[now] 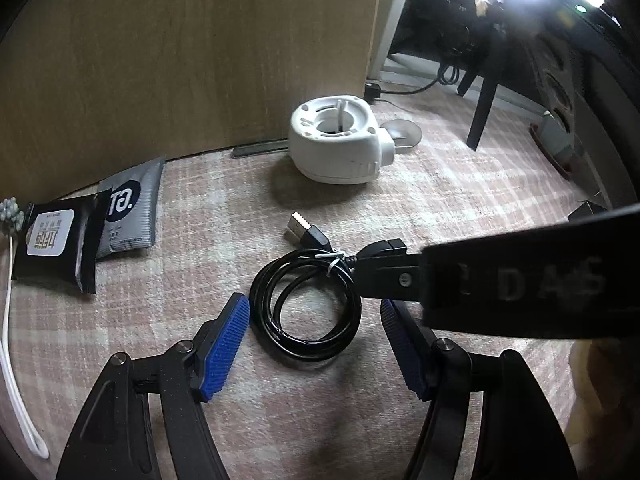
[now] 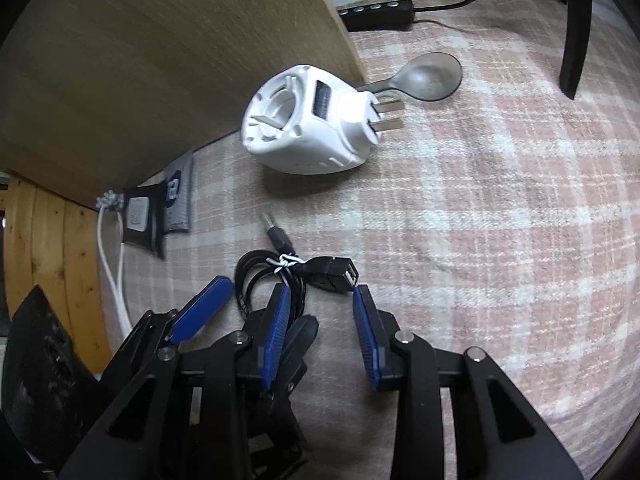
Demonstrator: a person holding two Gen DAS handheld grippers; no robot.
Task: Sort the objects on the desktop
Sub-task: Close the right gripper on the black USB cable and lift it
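A coiled black USB cable (image 1: 306, 308) tied with a white twist tie lies on the pink plaid cloth (image 1: 460, 208). My left gripper (image 1: 316, 344) is open, its blue pads on either side of the coil. My right gripper (image 2: 320, 320) is open, its pads straddling the cable's socket end (image 2: 340, 274); it reaches in from the right in the left wrist view (image 1: 384, 276). The left gripper's blue pad (image 2: 200, 312) shows left of the coil (image 2: 260, 284) in the right wrist view. A white plug-in device (image 1: 336, 144) lies beyond; it also shows in the right wrist view (image 2: 304, 128).
A black wipes packet (image 1: 56, 244) and a grey sachet (image 1: 128, 208) lie at the left by a wooden panel (image 1: 180, 48). A white cord (image 1: 16, 360) runs along the left edge. A grey spoon (image 2: 428, 76), a black power strip (image 2: 376, 14) and a chair leg (image 2: 576, 28) are further back.
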